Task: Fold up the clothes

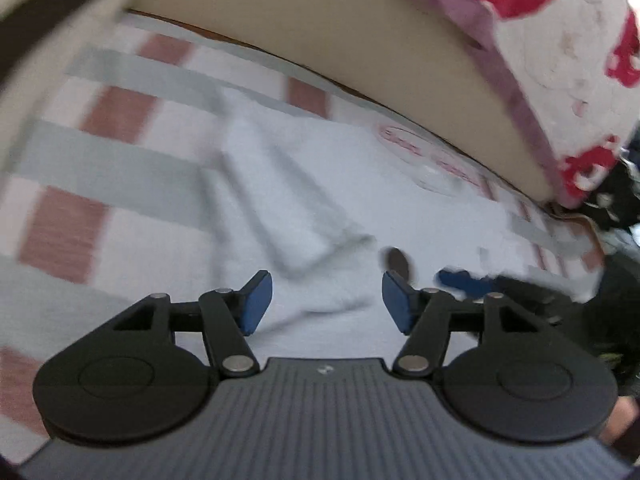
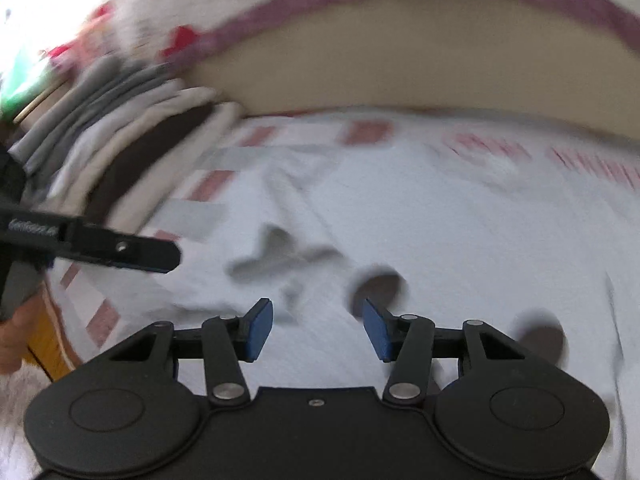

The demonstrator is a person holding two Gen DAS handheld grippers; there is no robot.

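A white garment (image 1: 304, 184) lies spread and rumpled on a red-and-grey checked bed sheet (image 1: 120, 112). My left gripper (image 1: 326, 300) hovers just over its near part, open, with nothing between the blue pads (image 1: 256, 304). My right gripper (image 2: 318, 324) is also open and empty above the same white garment (image 2: 440, 220), close to a dark round mark (image 2: 380, 284) on the cloth. One black finger of the left gripper (image 2: 120, 250) reaches in from the left of the right wrist view. Both views are blurred.
A stack of folded grey, white and brown clothes (image 2: 120, 140) sits at the sheet's far left. A beige headboard (image 1: 320, 40) runs along the back, with a white and red patterned blanket (image 1: 560, 20) above it. Dark clutter (image 1: 616, 220) lies off the right edge.
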